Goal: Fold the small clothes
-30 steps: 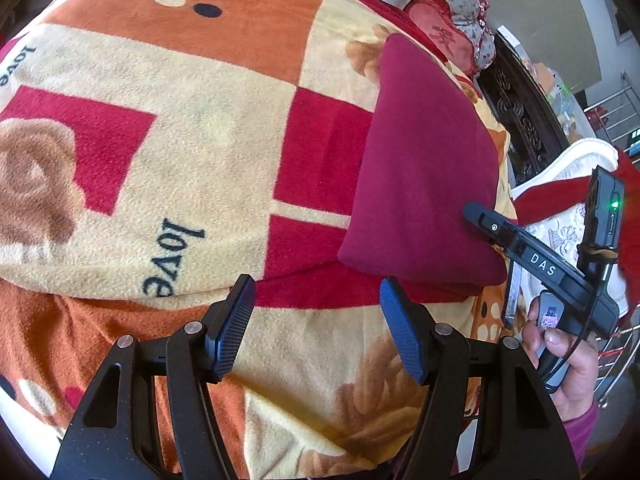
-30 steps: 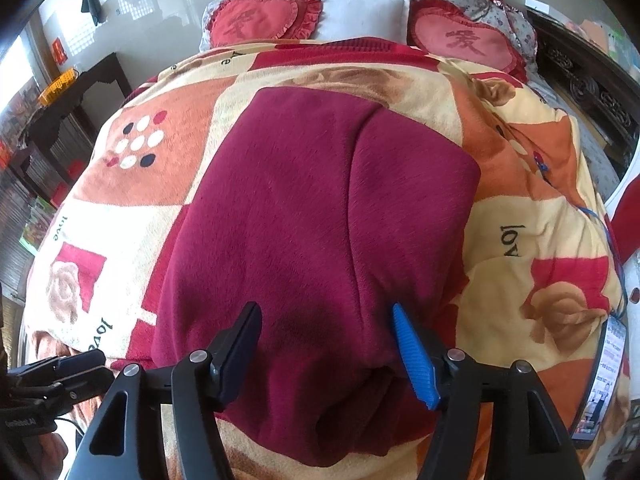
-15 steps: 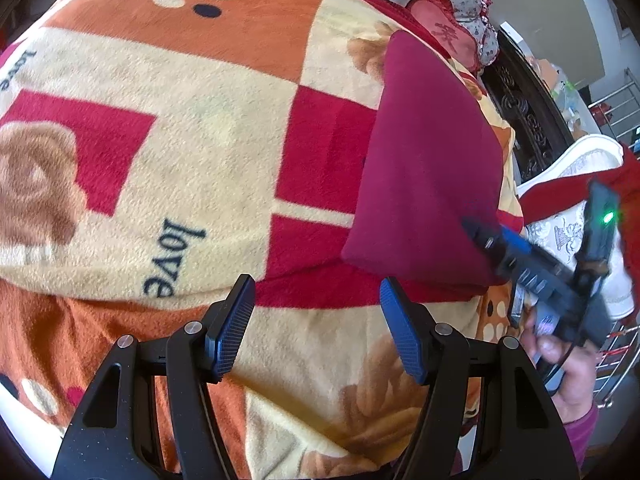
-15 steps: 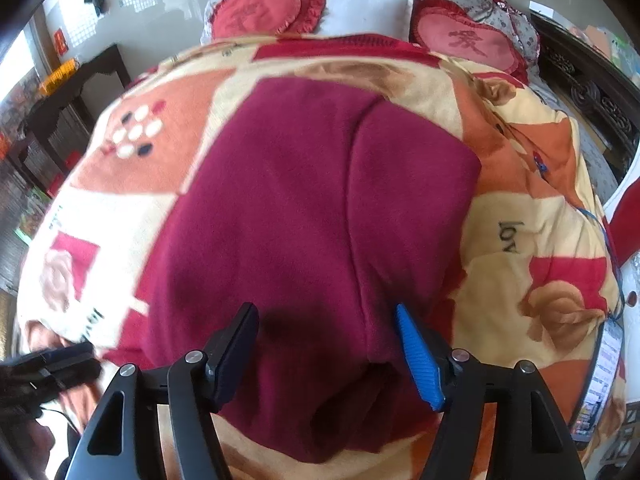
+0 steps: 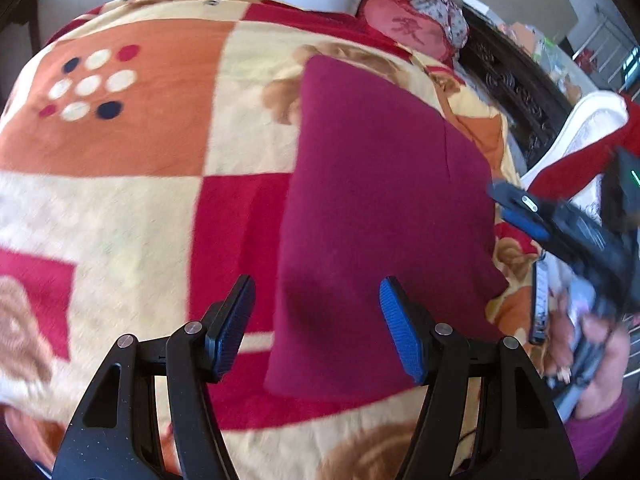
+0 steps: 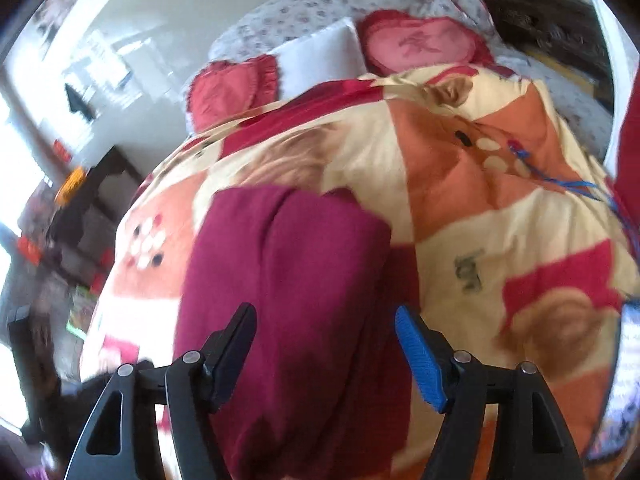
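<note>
Jaws spread wide and holding nothing, the left gripper [image 5: 316, 326] and right gripper [image 6: 326, 354] hover over a folded maroon garment [image 5: 380, 216] that lies flat on a bed. Beneath the garment, a fleece blanket [image 5: 132, 216] of cream, orange and red squares covers the bed, printed with roses, dots and the word "love". Beyond the garment, at the head of the bed, two red heart-shaped cushions [image 6: 420, 46] flank a white pillow [image 6: 320, 58] against floral bedding [image 6: 296, 12]. Right of the garment in the left wrist view, a dark carved wooden bed frame [image 5: 516, 92] runs along the bed's edge, and the right gripper's black body is blurred there. Left of the garment in the right wrist view, a dark wooden side table [image 6: 100, 184] stands by a pale wall and a bright window.
</note>
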